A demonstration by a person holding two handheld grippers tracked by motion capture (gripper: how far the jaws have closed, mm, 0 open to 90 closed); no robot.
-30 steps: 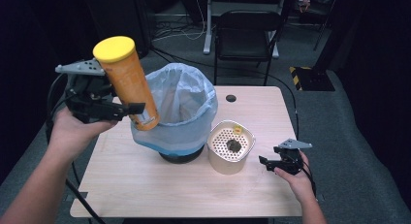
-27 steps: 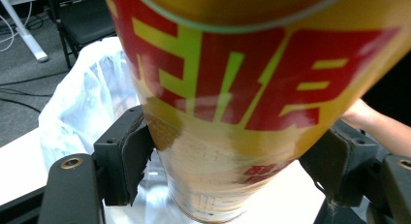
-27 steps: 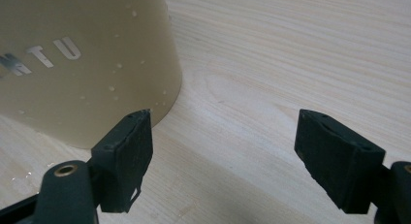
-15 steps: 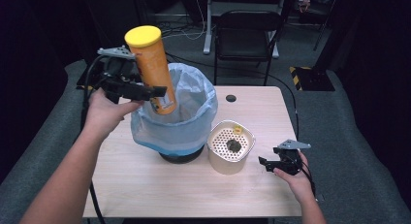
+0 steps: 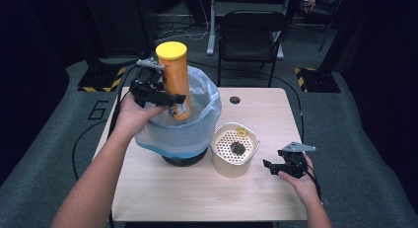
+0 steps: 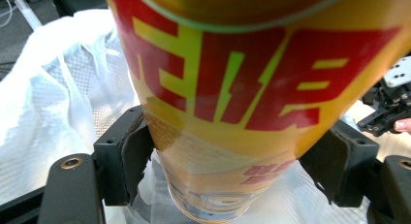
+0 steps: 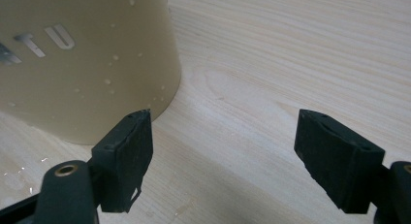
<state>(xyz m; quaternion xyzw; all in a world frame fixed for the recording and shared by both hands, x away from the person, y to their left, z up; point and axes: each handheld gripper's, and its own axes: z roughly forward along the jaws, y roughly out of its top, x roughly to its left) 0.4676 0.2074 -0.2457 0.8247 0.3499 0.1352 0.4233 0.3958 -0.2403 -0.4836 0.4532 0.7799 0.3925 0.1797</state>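
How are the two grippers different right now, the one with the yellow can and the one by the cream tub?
The left gripper is raised over the bag-lined bin and clamps an orange chip can. The right gripper sits low by the table, holding nothing. The left's jaws press both sides of the can; the right's stand apart beside the cream tub, with bare wood between them. Both are black, two-jawed and hand-held.

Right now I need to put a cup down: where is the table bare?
The near strip of the table, in front of the bin and strainer, is bare. So is the far right corner past the hole. The middle is crowded: the left gripper holds the can over the bin.
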